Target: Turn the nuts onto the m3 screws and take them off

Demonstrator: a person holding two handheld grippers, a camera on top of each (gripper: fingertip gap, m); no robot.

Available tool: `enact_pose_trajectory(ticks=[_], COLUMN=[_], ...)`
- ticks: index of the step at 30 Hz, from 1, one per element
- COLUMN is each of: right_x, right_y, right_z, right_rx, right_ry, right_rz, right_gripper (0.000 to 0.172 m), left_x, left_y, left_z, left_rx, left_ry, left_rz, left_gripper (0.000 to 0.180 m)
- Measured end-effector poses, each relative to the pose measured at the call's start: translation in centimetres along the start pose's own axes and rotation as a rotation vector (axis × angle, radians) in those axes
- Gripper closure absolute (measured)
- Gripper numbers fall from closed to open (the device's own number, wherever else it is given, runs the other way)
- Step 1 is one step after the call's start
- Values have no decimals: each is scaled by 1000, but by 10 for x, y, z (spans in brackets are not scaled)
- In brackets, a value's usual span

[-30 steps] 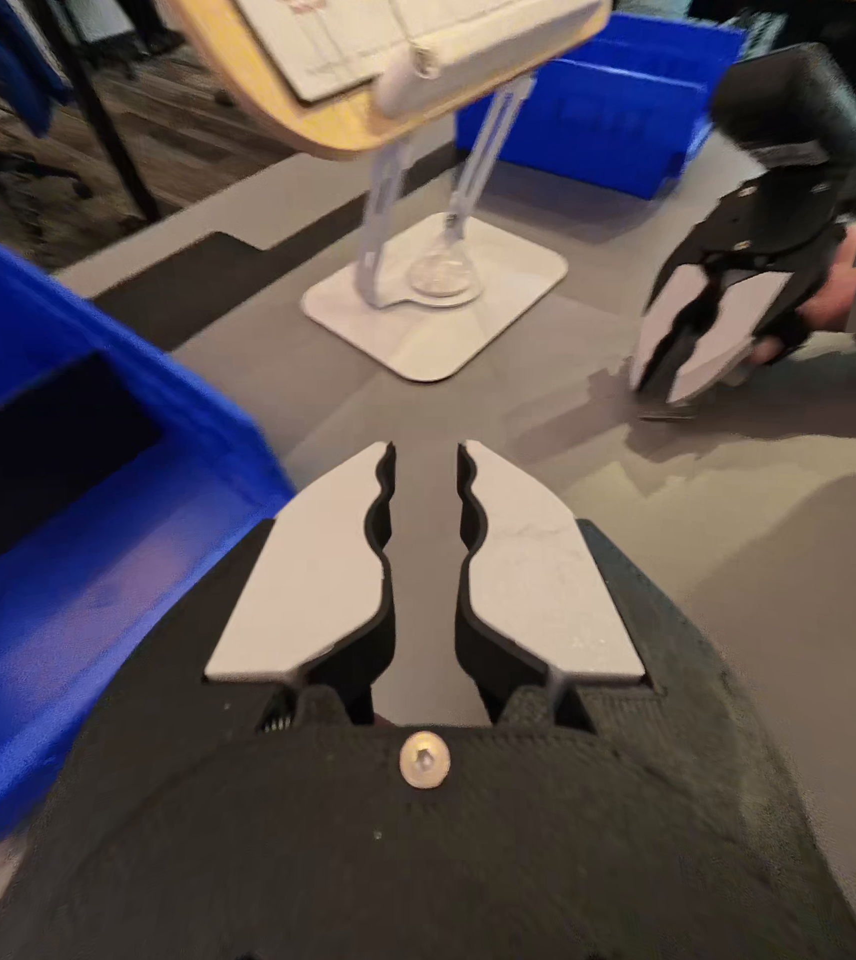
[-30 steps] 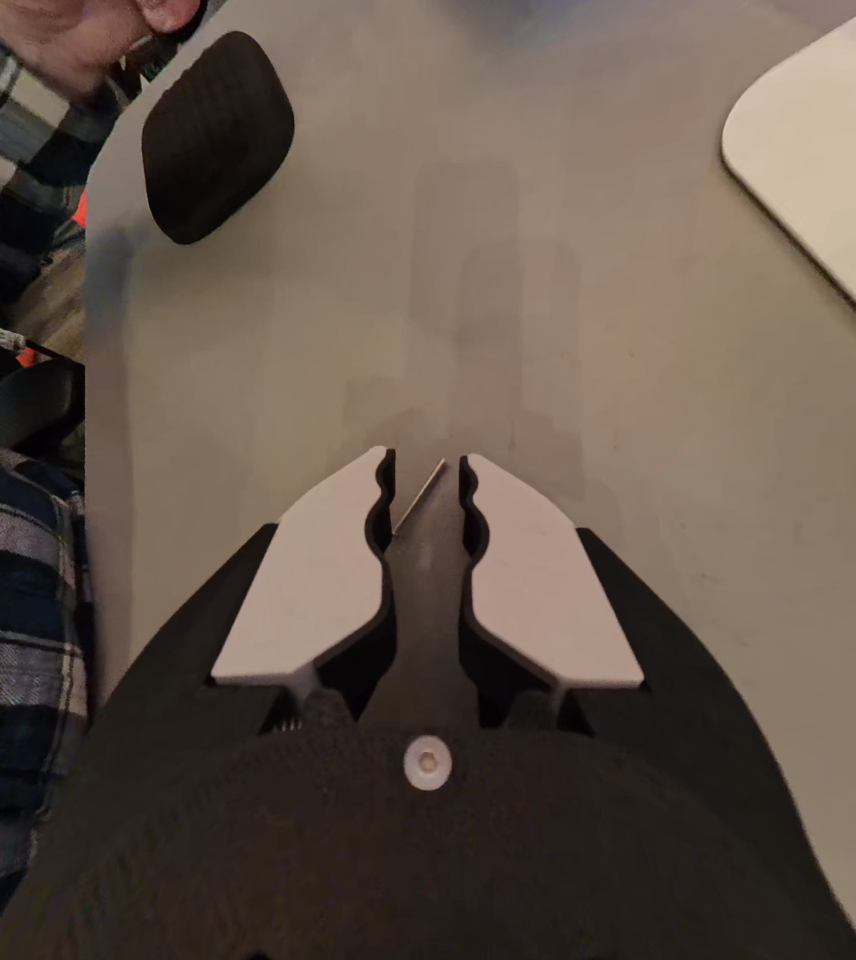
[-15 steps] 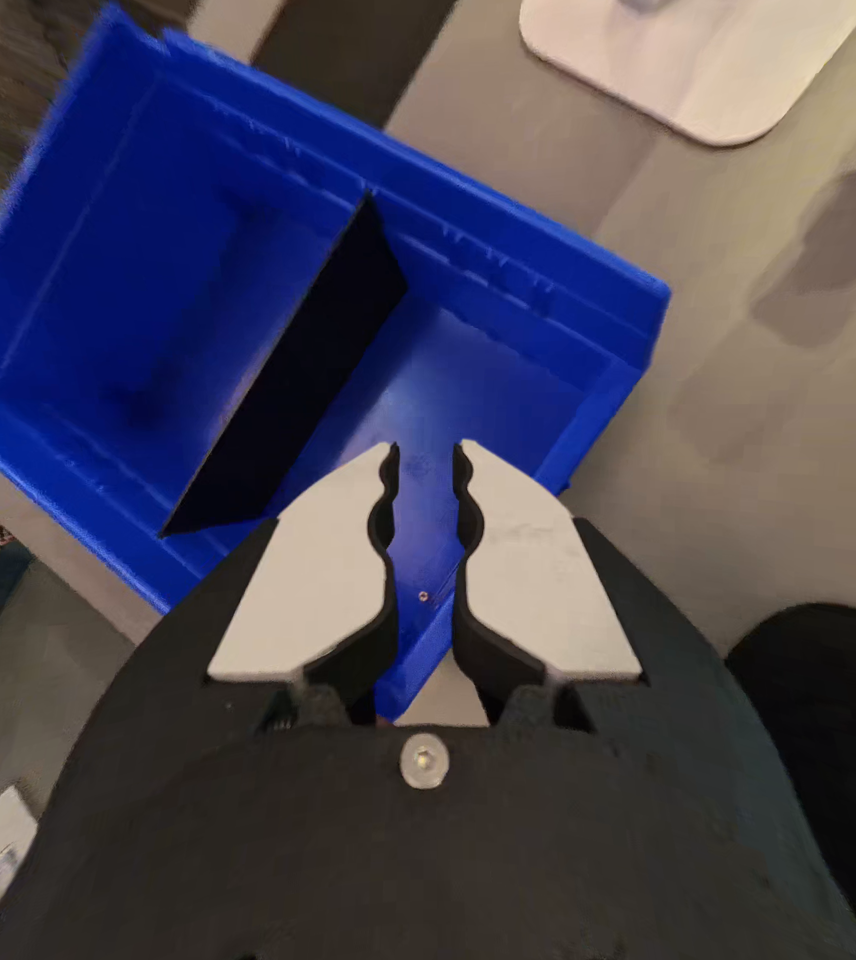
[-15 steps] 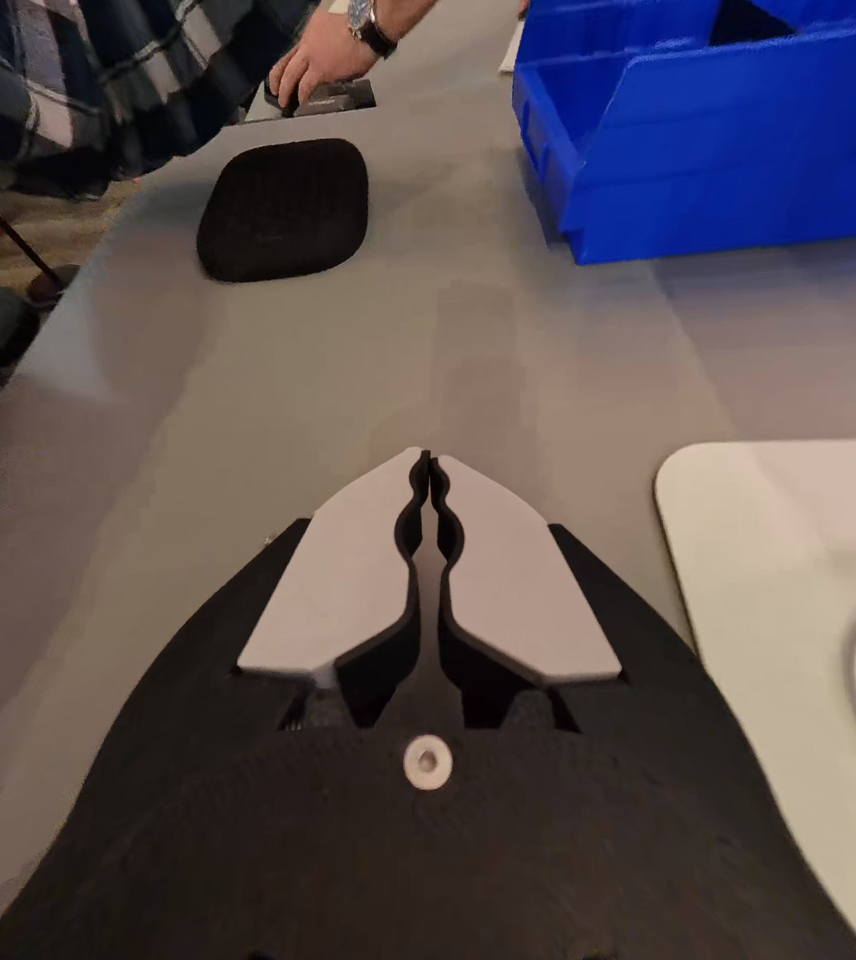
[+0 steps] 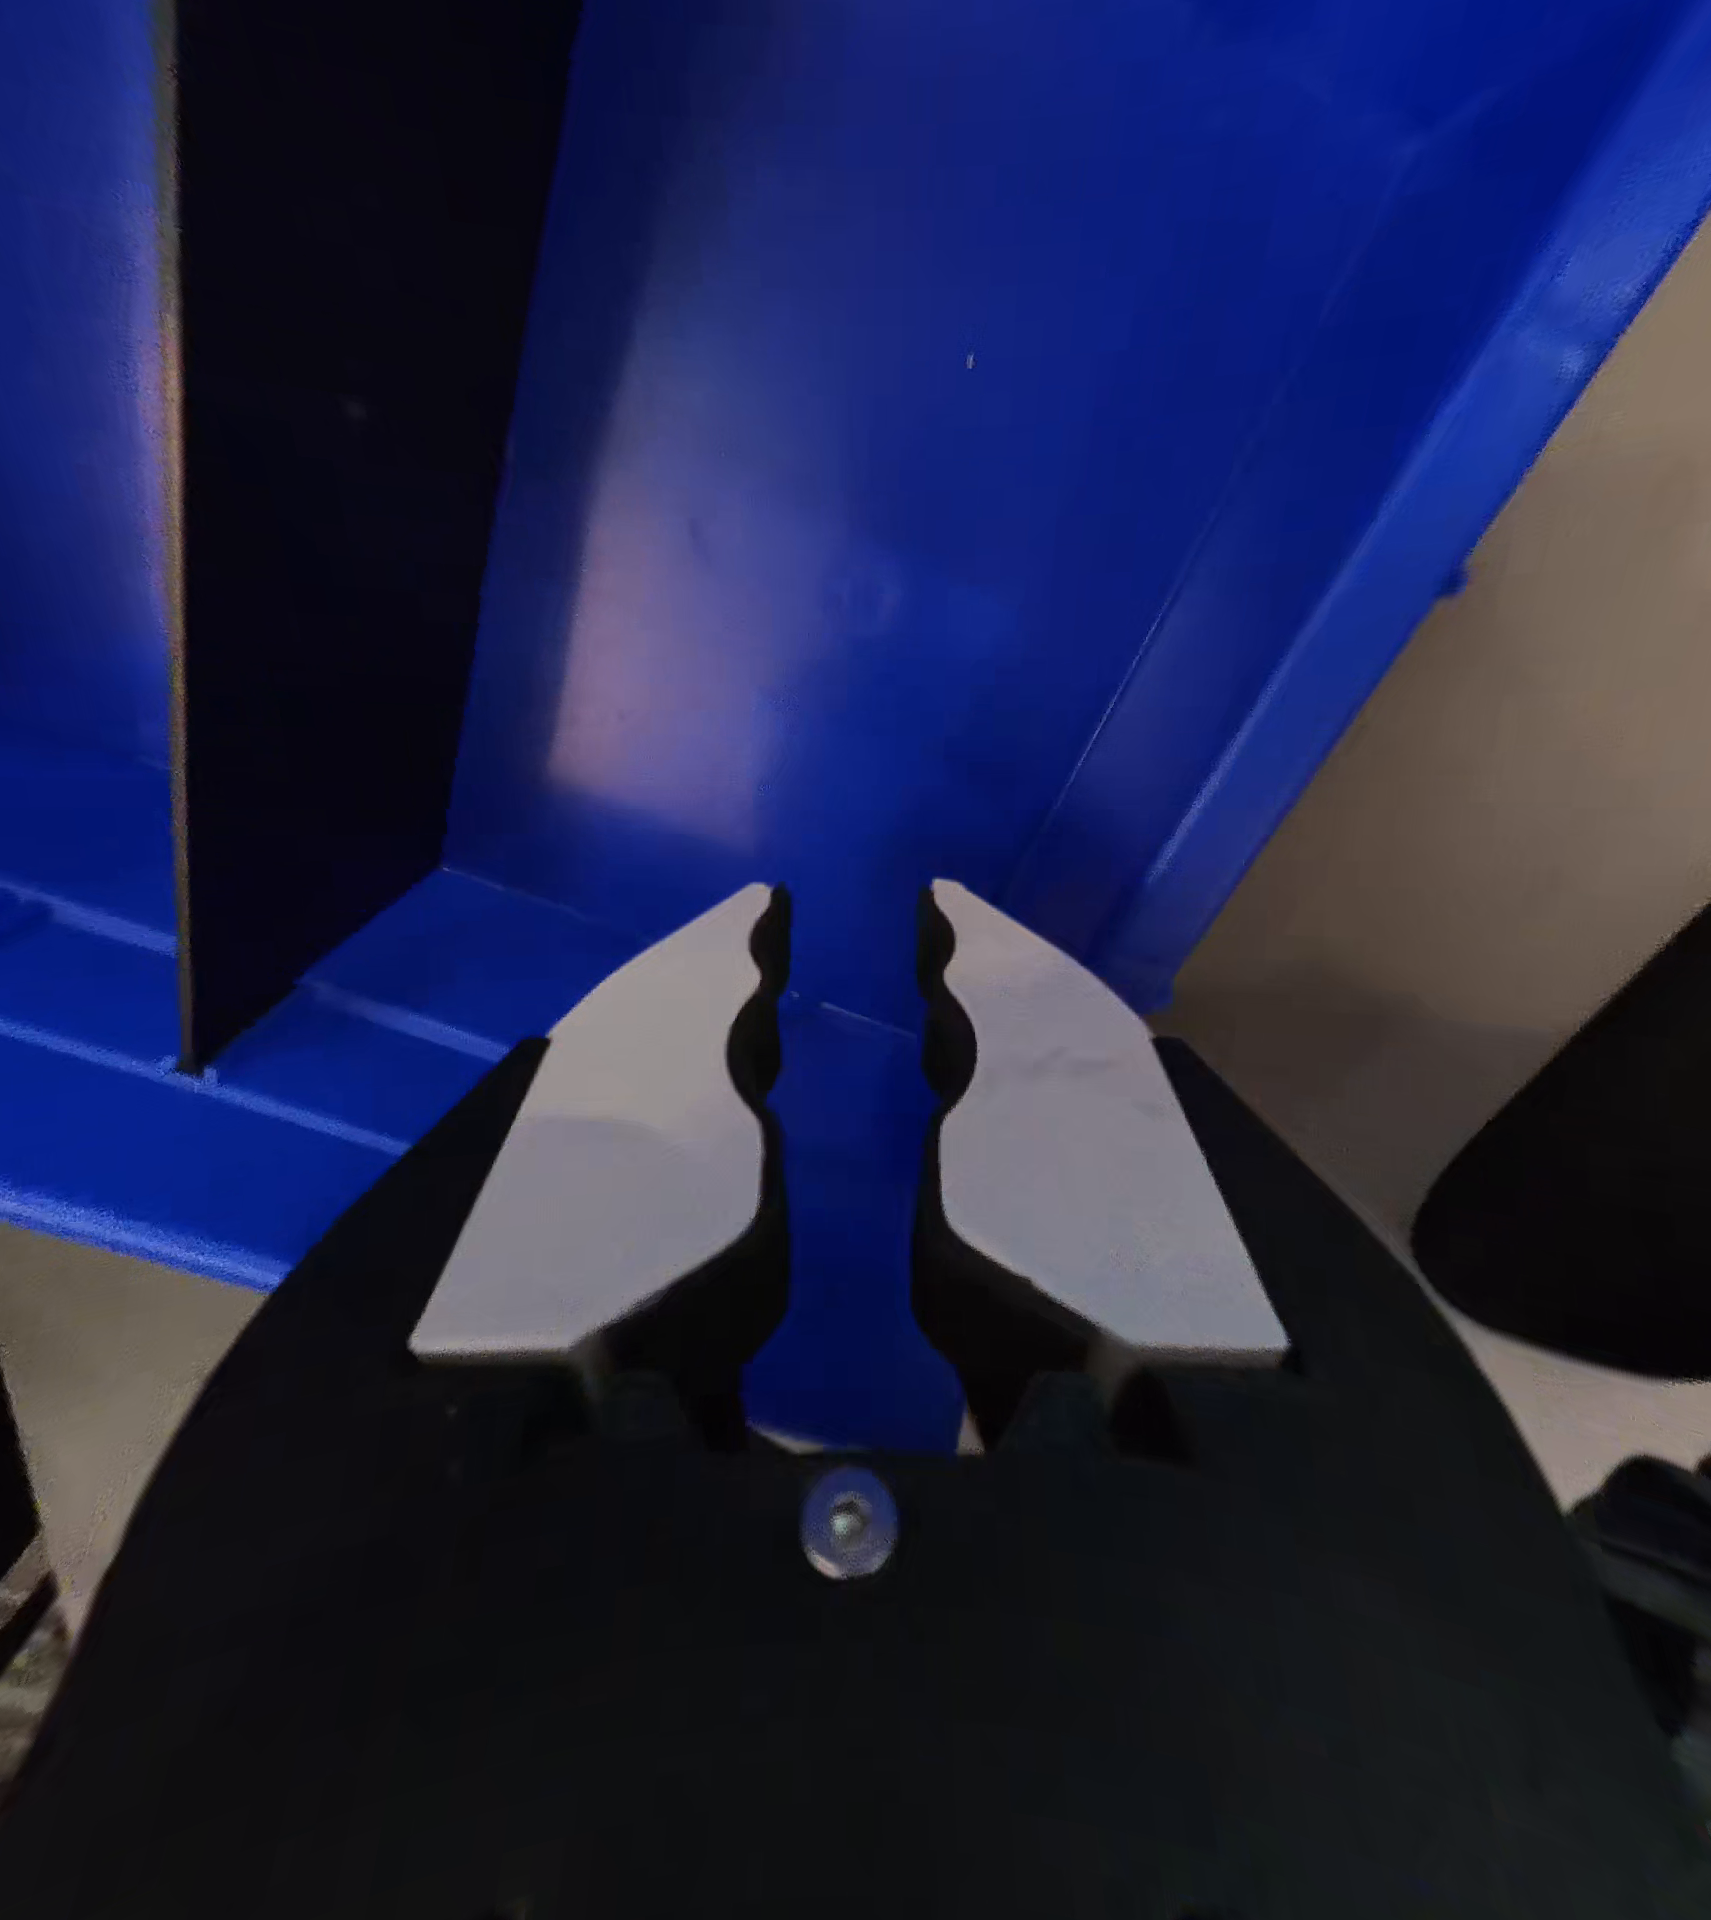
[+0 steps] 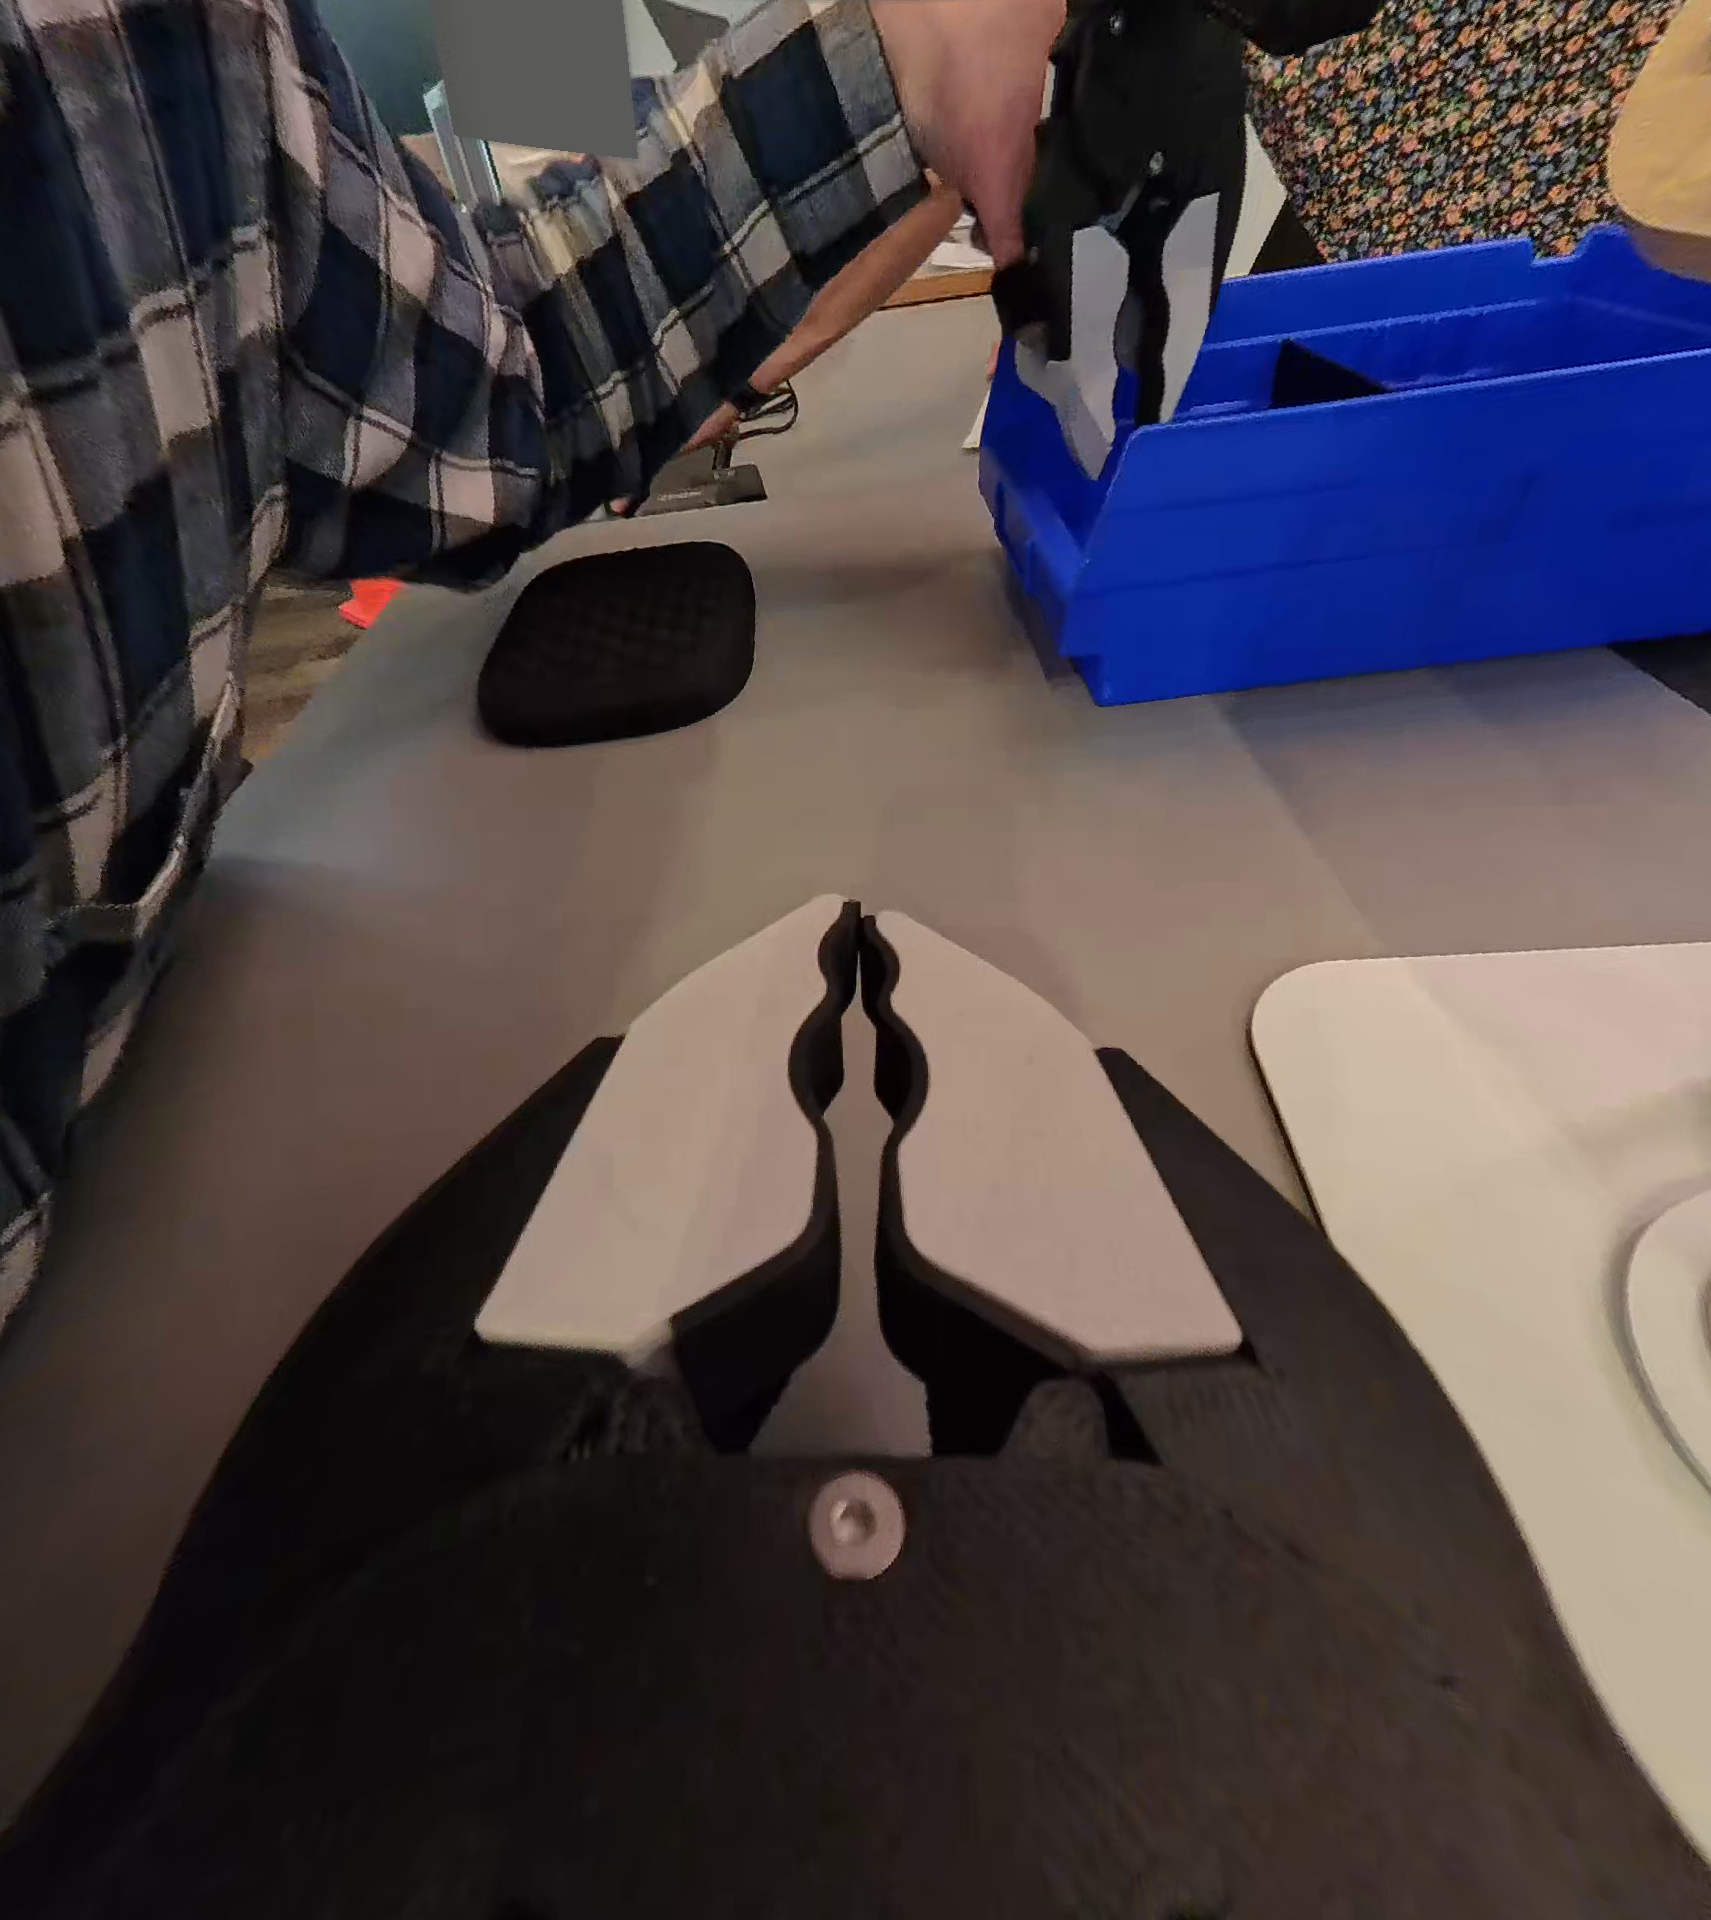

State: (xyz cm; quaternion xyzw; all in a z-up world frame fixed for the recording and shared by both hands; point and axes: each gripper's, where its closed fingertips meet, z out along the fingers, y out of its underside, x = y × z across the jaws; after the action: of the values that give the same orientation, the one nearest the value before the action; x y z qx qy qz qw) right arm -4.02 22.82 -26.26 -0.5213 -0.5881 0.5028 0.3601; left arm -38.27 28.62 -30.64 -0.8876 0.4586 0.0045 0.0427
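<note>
I had my left gripper spread and empty over the blue plastic bin's right compartment, my right gripper clenched above the grey table, anything pinched there too small to tell.

Grey table — bearing blue bin, black pad, white base plate.

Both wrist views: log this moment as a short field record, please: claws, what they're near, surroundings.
left claw: open, nothing between the fingers, over the bin beside its black divider
right claw: shut, above the table; whether it holds anything cannot be told
near right claw: white base to its right
farther off: black pad, plaid sleeve
</note>
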Motion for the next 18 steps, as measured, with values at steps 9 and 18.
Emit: enact_pose_trajectory(ticks=[9,18], right_x=[-1,-1], right_y=[0,-1], right_z=[-3,-7], right_rx=[11,26], right_ry=[-9,-18], right_rz=[-6,1], right_gripper=[171,171], left_x=[11,-1], left_y=[16,20], left_z=[25,27], left_rx=[-250,-316], left_ry=[81,67], left_rz=[254,330], left_gripper=[157,129])
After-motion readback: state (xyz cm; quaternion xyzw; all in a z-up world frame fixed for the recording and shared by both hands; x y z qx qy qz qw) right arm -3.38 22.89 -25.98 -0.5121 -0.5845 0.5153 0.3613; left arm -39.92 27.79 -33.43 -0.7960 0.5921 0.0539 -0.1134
